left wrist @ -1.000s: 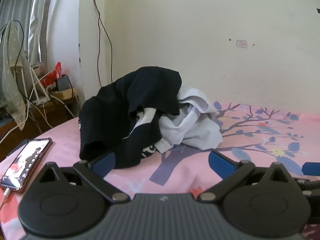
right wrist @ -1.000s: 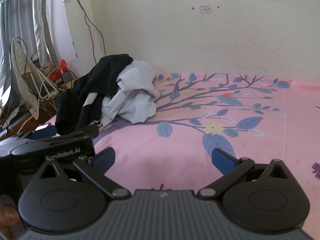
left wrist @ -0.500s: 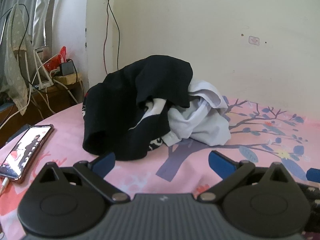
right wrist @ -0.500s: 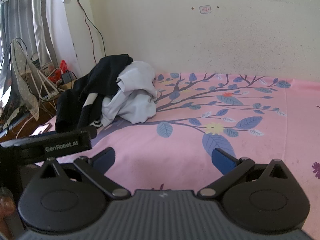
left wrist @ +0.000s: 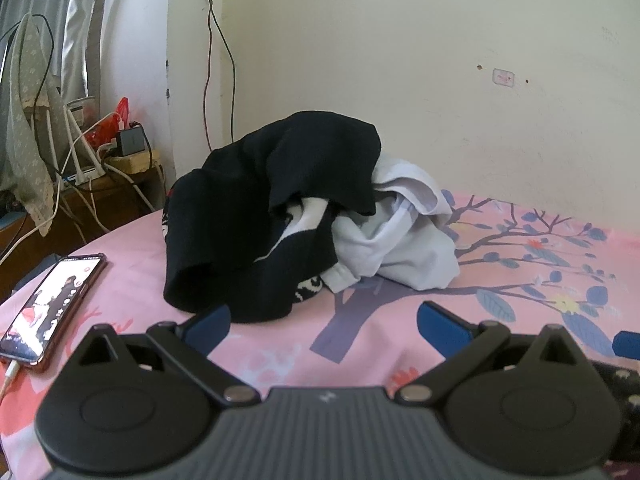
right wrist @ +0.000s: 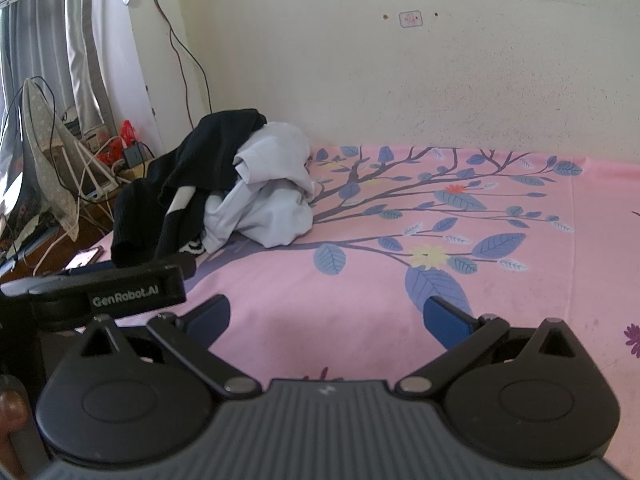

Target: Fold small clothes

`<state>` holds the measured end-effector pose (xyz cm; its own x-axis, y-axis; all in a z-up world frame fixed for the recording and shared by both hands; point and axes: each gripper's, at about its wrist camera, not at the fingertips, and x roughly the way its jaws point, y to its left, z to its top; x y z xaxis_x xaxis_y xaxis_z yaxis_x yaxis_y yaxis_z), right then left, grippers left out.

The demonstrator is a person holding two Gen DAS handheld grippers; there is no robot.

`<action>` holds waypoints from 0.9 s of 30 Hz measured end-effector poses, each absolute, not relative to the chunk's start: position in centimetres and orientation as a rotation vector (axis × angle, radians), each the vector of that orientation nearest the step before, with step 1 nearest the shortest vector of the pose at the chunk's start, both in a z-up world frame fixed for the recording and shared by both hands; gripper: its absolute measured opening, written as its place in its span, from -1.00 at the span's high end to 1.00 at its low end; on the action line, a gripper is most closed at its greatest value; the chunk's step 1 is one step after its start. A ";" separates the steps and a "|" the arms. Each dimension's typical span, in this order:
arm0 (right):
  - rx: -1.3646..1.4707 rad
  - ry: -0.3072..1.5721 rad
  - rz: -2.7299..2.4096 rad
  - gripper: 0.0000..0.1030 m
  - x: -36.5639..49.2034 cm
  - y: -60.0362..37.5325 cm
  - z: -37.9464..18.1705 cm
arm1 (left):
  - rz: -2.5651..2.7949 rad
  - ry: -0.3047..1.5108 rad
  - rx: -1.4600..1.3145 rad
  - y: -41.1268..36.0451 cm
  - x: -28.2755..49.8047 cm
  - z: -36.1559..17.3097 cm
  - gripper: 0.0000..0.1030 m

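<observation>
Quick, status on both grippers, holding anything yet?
Left gripper: open, empty, just short of the black garment.
Right gripper: open, empty, over the pink sheet.

The left gripper and the right gripper are both held low and level with their jaws spread wide and nothing between them, and the left gripper is just to the left of the right one.
</observation>
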<state>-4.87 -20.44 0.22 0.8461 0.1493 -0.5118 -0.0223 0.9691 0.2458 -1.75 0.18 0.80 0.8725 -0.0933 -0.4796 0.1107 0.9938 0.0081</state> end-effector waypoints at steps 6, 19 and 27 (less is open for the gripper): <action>0.236 0.556 0.091 -0.89 -4.9 -20.5 0.2 | -0.109 0.498 0.039 0.1 -1.8 0.8 -0.99; 0.236 0.557 0.092 -0.89 -4.9 -20.5 0.2 | -0.113 0.495 0.047 0.0 -1.9 0.8 -0.99; 0.237 0.557 0.092 -0.89 -4.9 -20.5 0.2 | -0.113 0.495 0.047 0.0 -1.9 0.8 -0.99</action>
